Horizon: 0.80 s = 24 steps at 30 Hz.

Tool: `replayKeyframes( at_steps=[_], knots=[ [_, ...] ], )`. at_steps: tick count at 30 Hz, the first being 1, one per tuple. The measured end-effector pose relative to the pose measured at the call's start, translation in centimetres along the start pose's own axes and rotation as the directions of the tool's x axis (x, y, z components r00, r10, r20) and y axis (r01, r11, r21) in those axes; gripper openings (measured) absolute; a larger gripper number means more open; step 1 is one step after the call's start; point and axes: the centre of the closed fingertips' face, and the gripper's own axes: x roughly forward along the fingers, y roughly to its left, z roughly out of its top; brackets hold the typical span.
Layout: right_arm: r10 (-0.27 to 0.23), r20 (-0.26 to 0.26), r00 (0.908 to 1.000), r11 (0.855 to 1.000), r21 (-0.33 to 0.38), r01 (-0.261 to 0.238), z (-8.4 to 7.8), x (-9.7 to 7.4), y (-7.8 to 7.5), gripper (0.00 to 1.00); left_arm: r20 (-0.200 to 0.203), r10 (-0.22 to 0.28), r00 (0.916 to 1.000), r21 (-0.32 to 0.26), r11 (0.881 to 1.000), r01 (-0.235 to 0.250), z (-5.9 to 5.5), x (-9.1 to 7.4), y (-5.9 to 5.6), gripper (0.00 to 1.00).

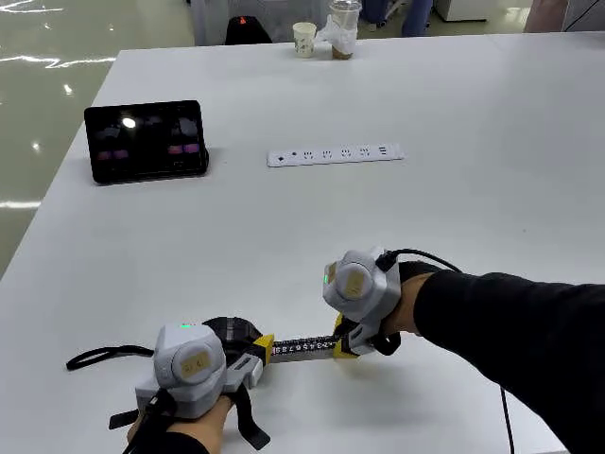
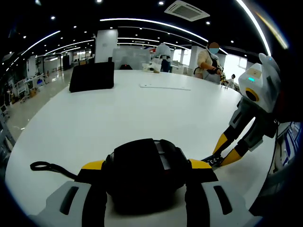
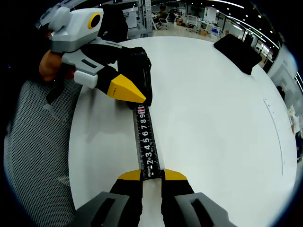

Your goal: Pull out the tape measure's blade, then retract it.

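Observation:
The tape measure (image 1: 233,339) is a black round case lying on the white table (image 1: 284,227) near its front edge. My left gripper (image 1: 257,352) is shut on the case (image 2: 147,172), with a yellow-tipped finger on each side of it. A short length of blade (image 3: 144,149) runs out flat on the table, showing numbers up to about 9. My right gripper (image 3: 151,174) is shut on the blade's tip, and in the head view the right gripper (image 1: 342,342) sits just right of the blade (image 1: 302,346). A black wrist strap (image 1: 99,356) trails left from the case.
A dark tablet (image 1: 146,140) stands at the table's left. A white power strip (image 1: 336,153) lies in the middle. Two cups (image 1: 304,39) stand at the far edge. People stand beyond the table (image 2: 212,59). A mesh chair (image 3: 33,156) is at the near edge.

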Motion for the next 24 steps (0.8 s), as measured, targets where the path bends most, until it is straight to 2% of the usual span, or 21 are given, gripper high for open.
replayKeyframes(
  at_steps=[12, 24],
  knots=[
    [-0.003, 0.009, 1.0, 1.0, 0.003, 0.003, 0.4, 0.14, 0.1, 0.11, -0.007, -0.007, 1.0, 0.001, 1.0, 0.007, -0.02, -0.02, -0.05, 0.62],
    [0.005, 0.029, 0.9996, 0.999, -0.035, -0.004, 0.83, 0.31, 0.19, 0.11, -0.011, -0.022, 0.9997, 0.002, 1.0, 0.022, -0.03, -0.08, -0.07, 0.62]
  ],
)
